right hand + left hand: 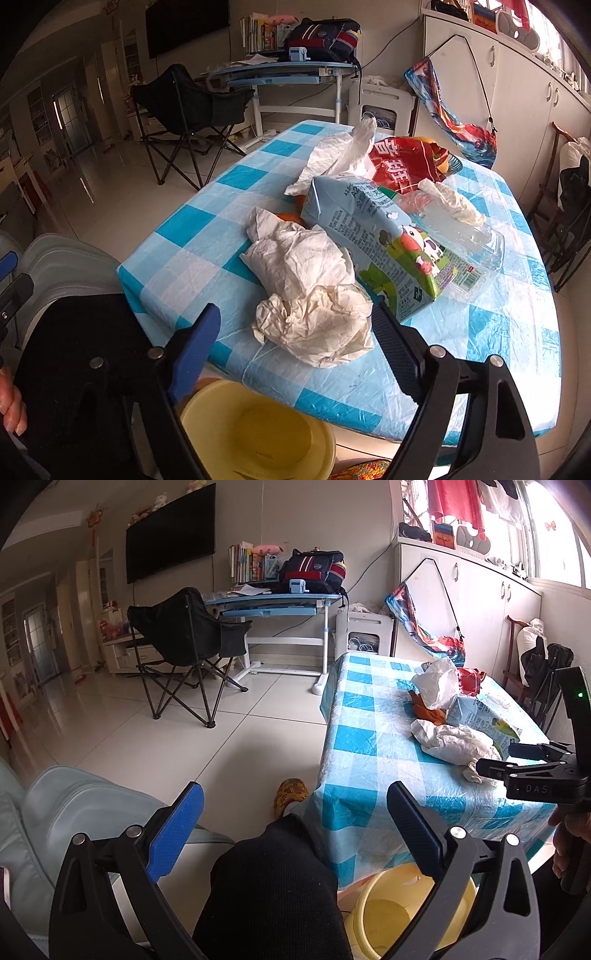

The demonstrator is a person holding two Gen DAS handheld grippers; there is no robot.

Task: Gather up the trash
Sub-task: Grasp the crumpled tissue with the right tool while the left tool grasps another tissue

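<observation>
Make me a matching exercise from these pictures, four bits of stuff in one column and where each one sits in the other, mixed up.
Things:
1. crumpled paper towel
2. milk carton
3. red snack bag
4. yellow bin

Places:
A. on the floor below the table's near edge
B. far side of the pile, behind the carton
C. nearest the right gripper, at the near table edge
D. lying on its side in the middle of the pile

Pairs: 1-C, 2-D, 3-B, 4-A

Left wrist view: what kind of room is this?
Most likely a home living room doubling as a study corner: a wall-mounted TV, a child's desk with books and a backpack, and laundry hanging at the window.
</observation>
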